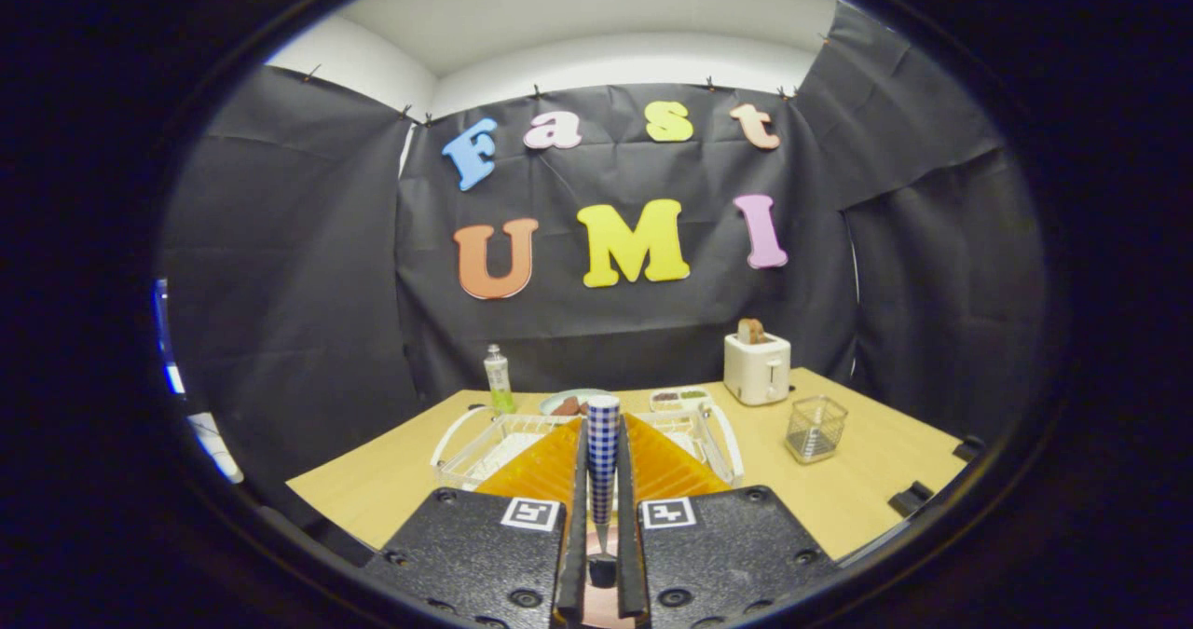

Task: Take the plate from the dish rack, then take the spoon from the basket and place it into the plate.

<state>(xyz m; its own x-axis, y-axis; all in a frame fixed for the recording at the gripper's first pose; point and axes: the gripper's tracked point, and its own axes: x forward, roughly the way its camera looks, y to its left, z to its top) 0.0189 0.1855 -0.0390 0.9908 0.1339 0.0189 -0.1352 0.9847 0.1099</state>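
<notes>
1. Black-cloth booth, tan table (391, 480) under me, white ceiling above.
2. My gripper (602, 480): fingers nearly closed, both pressing on the spoon (603, 452), one on each side. The spoon stands upright between them, blue-and-white checked handle up, and the metal neck runs down between the pads toward my body.
3. Orange ridged surface shows on both sides of my fingers, at 11 and 1 o'clock from the tips, in front of the rack. Probably the plate (545, 471), can't confirm its shape or what it rests on.
4. White wire dish rack (475, 452) is just beyond that, spread from 10 to 2 o'clock, with handles at both ends.
5. Clear mesh basket (815, 429) at 2 o'clock, standing apart from the rack on bare table.
6. White toaster (757, 368) at 1 o'clock, behind the basket, with a slice of bread (750, 331) sticking out of the top.
7. Small pale-green bottle (498, 379) at 11 o'clock, at the table's far edge.
8. Bowl (570, 402) and small tray of food (680, 396) at 12 o'clock behind the rack; contents too small to identify.
</notes>
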